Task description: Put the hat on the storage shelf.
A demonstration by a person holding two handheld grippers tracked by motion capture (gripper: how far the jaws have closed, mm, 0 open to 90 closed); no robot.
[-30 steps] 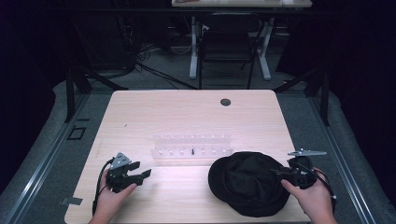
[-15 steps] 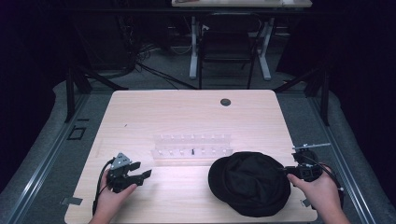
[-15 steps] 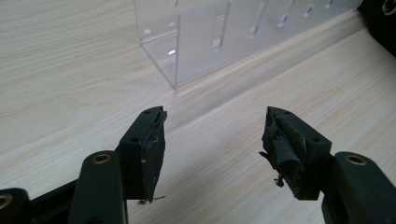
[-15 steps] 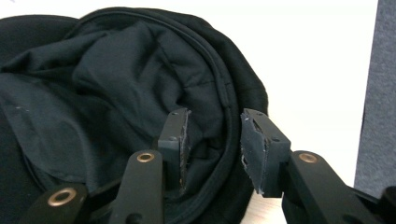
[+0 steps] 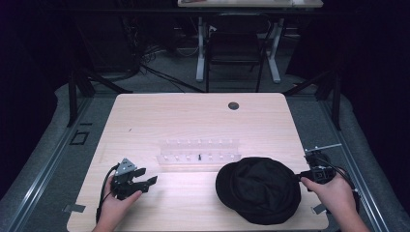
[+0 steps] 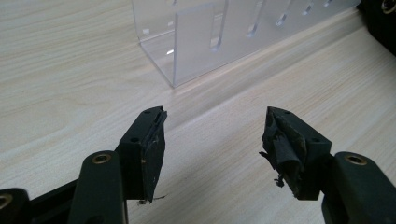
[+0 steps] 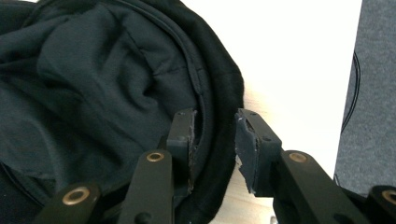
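Observation:
A black cap point(image 5: 258, 191) lies on the near right of the wooden table point(image 5: 193, 116). My right gripper point(image 5: 300, 176) is at the cap's right edge. In the right gripper view the cap's point(image 7: 93, 84) thick rim runs between the jaws of the right gripper point(image 7: 215, 126), one jaw inside it and one outside, closed narrowly on it. My left gripper point(image 5: 151, 182) rests low at the near left, apart from the cap. In the left gripper view it point(image 6: 212, 126) stands wide open over bare wood with nothing between its fingers.
A clear plastic rack point(image 5: 198, 151) with a row of slots stands mid-table, just beyond the left gripper point(image 6: 210, 37). A dark grommet point(image 5: 233, 105) sits at the back. The table's right edge and grey floor point(image 7: 369, 93) are close beside the right gripper.
My right hand and gripper have shifted a little to the right along the cap's right edge. The left gripper has stayed where it was.

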